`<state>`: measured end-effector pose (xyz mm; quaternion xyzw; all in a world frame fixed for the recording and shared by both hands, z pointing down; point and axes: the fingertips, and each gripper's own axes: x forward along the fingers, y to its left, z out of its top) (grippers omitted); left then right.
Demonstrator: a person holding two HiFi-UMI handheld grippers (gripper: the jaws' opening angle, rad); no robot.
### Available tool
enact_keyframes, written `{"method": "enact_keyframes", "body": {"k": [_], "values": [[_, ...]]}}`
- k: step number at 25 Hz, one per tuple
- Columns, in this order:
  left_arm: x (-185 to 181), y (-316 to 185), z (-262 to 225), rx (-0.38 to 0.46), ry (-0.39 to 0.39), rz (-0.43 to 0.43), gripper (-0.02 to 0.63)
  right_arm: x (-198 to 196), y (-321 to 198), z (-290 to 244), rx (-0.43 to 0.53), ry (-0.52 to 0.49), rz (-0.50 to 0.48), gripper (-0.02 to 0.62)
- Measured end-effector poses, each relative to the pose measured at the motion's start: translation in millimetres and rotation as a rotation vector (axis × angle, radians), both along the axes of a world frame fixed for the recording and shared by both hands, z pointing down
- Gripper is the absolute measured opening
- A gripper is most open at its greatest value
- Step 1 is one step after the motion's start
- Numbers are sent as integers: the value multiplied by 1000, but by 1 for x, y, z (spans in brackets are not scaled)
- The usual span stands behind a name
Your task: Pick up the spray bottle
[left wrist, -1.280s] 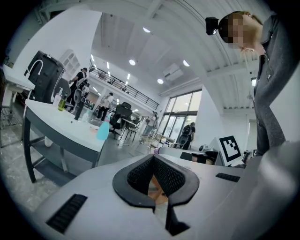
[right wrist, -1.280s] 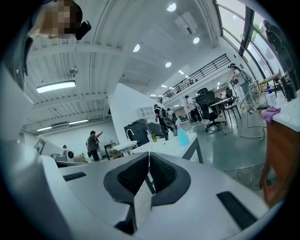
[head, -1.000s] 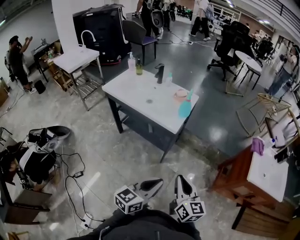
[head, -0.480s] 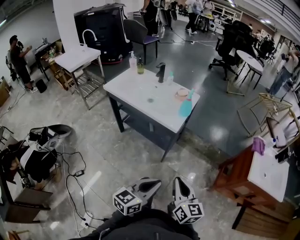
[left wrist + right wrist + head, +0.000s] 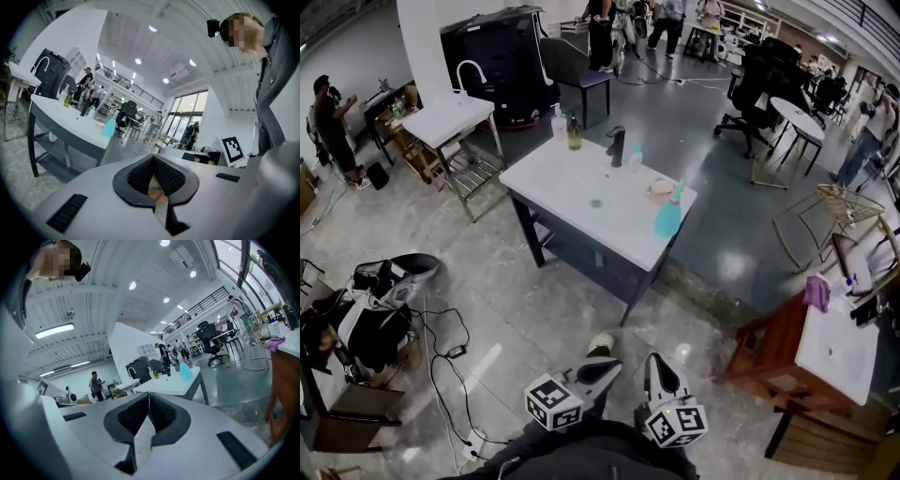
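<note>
The turquoise spray bottle (image 5: 668, 216) stands upright near the right corner of a white-topped dark table (image 5: 572, 192), well ahead of me across the floor. It also shows small and far off, as the bottle (image 5: 108, 127) in the left gripper view and the bottle (image 5: 186, 372) in the right gripper view. My left gripper (image 5: 605, 366) and right gripper (image 5: 659, 361) hang side by side at the bottom of the head view, far short of the table. The left gripper (image 5: 152, 159) and the right gripper (image 5: 149, 395) are shut with nothing between the pads.
On the table stand a black faucet (image 5: 617, 145), soap bottles (image 5: 576, 133) and a pink bowl (image 5: 660, 189). Cables and bags (image 5: 375, 309) lie on the floor at left. A wooden stand with a white top (image 5: 834, 342) is at right. A person (image 5: 328, 112) stands far left.
The view has shifted a little toward the table and a white shoe tip has come into sight beyond the left gripper. Both grippers stay shut and side by side.
</note>
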<state>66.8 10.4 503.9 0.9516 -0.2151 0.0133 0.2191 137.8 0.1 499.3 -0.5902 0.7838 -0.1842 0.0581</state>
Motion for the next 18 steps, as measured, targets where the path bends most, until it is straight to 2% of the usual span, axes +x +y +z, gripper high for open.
{"method": "enact_keyframes", "body": {"k": [5,18], "values": [[6,-26,4,-9,-1,10,6,5,-26,5,-11,-6,10,12],[32,-140,-15,3,9,52,6,28,-136,-13,-15,-2,39,12]]}}
